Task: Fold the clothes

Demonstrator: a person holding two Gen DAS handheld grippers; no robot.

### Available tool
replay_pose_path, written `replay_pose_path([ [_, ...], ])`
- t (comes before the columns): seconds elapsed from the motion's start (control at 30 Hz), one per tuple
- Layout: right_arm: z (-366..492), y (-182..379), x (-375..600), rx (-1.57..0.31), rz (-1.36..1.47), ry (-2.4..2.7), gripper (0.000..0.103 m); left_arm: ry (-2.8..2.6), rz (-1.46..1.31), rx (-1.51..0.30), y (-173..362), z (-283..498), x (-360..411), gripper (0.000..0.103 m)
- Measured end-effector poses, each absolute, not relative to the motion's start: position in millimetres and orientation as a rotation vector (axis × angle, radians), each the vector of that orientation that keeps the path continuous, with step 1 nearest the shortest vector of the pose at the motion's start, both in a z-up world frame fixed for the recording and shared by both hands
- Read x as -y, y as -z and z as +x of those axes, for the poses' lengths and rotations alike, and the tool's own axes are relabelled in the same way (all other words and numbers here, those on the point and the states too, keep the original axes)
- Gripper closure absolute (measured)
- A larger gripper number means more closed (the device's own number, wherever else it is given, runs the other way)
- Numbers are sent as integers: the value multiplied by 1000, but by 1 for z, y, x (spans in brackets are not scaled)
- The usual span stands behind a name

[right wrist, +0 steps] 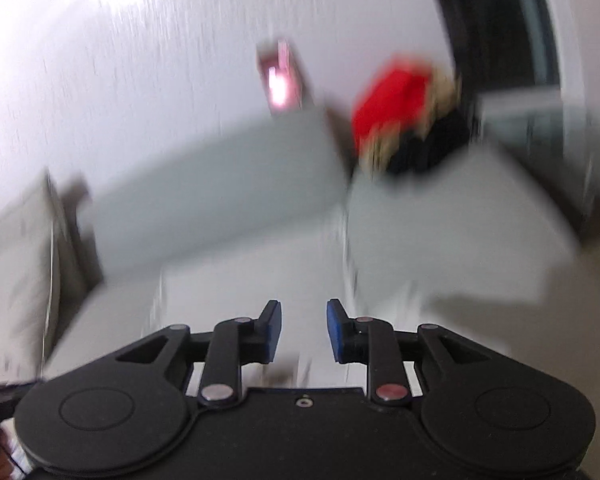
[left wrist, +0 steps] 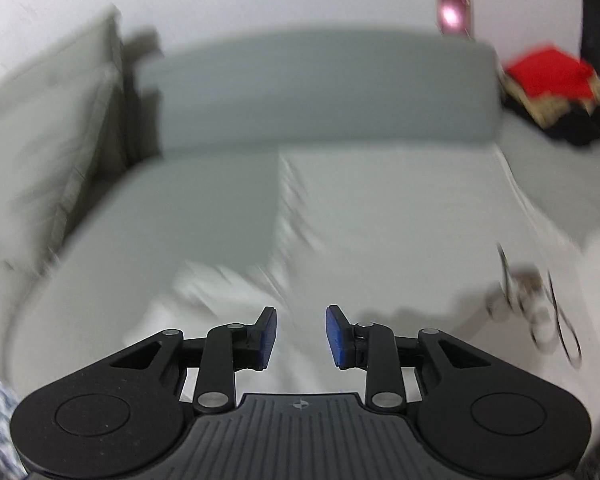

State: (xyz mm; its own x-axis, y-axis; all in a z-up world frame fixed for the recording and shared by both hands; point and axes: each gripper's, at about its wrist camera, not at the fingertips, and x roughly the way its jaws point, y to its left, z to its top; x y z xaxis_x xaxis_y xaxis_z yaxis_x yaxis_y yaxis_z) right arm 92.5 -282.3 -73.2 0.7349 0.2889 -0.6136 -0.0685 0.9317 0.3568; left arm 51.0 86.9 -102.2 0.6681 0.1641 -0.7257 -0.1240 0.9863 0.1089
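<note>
both grippers, left [left wrist: 301, 337] and right [right wrist: 304, 332], hang parted and empty; the white garment [left wrist: 380, 216] seemingly lies just ahead below your left.

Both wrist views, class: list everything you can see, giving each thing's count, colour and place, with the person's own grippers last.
sofa: one, grey-green, filling both views under the white wall.
cushion: one, pale grey, at the sofa's left end.
white garment: one, spread on the seat, dark print near its right edge.
pile of clothes: one, red on top, tan and black beneath, at the sofa's right end.
pink object: one, behind the backrest; blurred.
left gripper: open, empty.
right gripper: open, empty.
</note>
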Motion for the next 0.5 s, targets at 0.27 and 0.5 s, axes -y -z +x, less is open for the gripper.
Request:
replay_pose_path([
  [0.27,100,177,209,-913,173,-272,79,-71,235,-918,179,57,-21,75],
  [0.5,15,171,214,-1131,94,-321,81,42,312,-964,169,-11,-25,76],
])
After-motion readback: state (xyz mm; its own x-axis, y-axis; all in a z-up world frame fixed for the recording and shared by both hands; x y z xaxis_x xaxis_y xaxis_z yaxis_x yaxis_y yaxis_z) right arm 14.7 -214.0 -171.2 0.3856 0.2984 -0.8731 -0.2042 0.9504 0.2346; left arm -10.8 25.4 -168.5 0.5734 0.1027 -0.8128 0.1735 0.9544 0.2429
